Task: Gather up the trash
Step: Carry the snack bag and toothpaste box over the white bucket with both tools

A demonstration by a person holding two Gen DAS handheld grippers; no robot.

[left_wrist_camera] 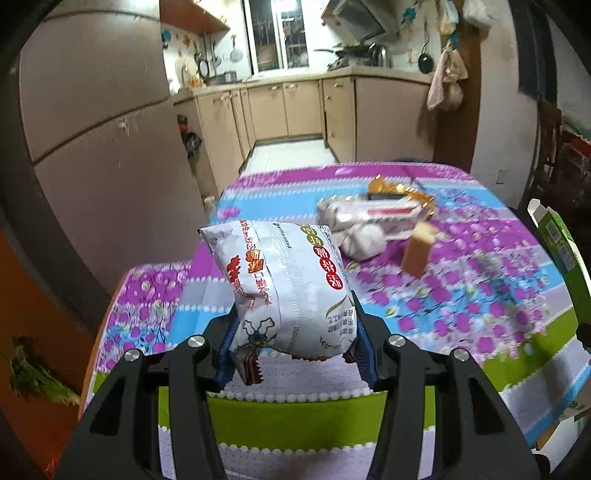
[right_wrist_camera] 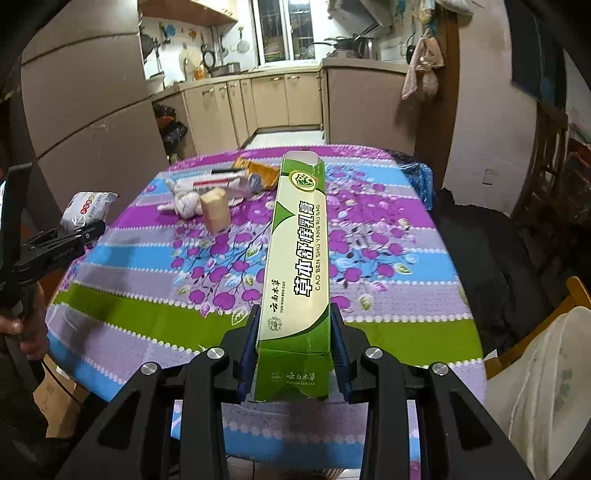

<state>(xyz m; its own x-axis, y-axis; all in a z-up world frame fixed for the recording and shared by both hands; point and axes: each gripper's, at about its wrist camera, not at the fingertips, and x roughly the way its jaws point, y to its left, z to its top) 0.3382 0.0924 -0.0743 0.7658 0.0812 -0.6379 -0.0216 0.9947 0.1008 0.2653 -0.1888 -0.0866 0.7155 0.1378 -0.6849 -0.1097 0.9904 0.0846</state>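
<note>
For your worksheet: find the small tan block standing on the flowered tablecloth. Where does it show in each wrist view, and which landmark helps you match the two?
Left wrist view: tan block right of centre, beyond the white snack bag.
Right wrist view: tan block left of centre, left of the green carton.
Shared landmark: the crumpled white wrapper right beside it.

Dim fisheye views, glaring window (left_wrist_camera: 280,33), blur.
</note>
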